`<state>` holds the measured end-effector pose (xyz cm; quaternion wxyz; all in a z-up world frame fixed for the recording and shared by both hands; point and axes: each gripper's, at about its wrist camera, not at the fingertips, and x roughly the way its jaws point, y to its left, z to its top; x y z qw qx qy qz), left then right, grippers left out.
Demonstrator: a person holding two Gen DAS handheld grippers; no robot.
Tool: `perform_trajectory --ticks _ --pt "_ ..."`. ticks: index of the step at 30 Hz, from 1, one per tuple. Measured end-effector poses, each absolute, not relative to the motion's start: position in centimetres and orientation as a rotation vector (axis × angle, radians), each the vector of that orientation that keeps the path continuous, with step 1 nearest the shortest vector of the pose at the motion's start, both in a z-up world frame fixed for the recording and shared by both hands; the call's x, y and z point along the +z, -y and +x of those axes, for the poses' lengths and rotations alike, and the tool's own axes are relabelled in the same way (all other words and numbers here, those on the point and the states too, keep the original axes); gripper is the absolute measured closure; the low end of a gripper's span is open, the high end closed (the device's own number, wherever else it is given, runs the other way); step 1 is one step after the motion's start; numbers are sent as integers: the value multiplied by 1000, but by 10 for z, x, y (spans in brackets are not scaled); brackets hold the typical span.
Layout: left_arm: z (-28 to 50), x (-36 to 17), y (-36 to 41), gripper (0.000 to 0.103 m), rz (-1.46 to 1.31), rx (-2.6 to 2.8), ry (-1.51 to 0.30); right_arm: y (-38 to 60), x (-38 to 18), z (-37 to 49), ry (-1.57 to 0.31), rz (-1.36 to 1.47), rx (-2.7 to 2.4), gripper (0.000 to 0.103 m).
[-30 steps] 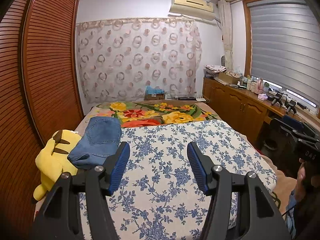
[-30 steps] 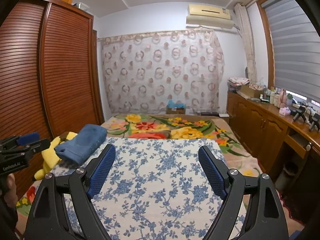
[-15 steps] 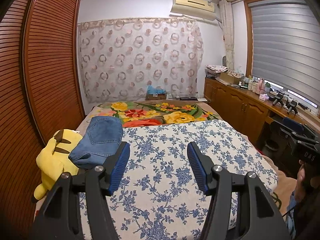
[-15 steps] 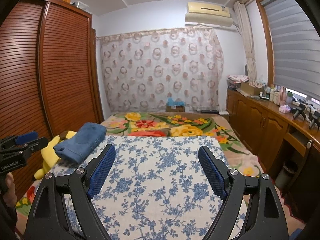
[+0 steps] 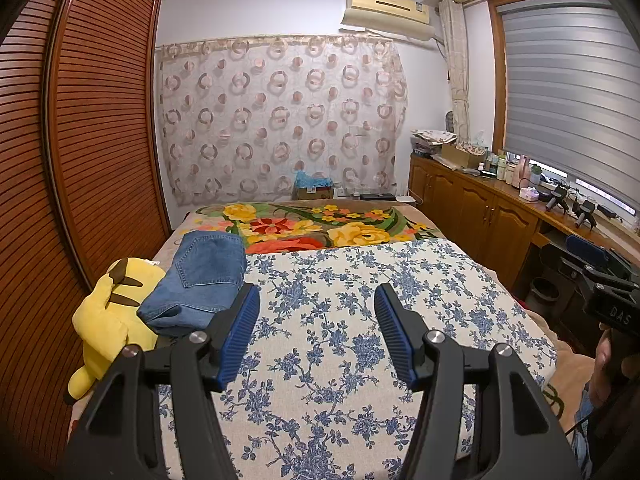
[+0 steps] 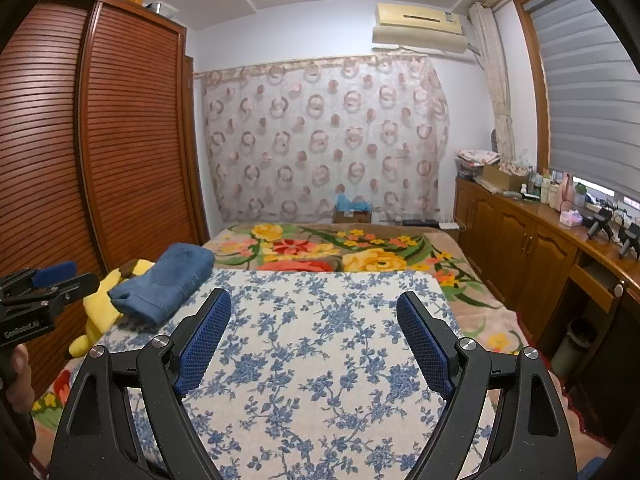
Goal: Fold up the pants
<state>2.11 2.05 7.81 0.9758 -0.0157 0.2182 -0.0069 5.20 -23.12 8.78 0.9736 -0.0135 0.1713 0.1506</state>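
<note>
Folded blue jeans [image 5: 198,278] lie in a compact stack at the left edge of the bed, partly resting on a yellow plush toy [image 5: 106,316]. The right wrist view shows the same jeans [image 6: 168,278] at the left. My left gripper [image 5: 317,300] hovers open above the blue-flowered cloth [image 5: 320,340], to the right of the jeans, with nothing between its blue pads. My right gripper [image 6: 314,308] is open wide over the same cloth [image 6: 312,344], empty too. Neither gripper touches the jeans.
A bright floral blanket [image 5: 320,228] covers the far part of the bed. A slatted wooden wardrobe [image 5: 80,140] runs along the left. Wooden cabinets [image 5: 480,216] with bottles and clutter line the right under the window. A waste bin [image 6: 576,344] stands beside the bed.
</note>
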Motion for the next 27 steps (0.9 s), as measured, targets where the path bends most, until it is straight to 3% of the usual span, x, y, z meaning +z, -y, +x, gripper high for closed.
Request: perform_trajectory --ticks 27 --pt "21 77 -22 44 -31 -12 -442 231 86 52 -347 -26 304 16"
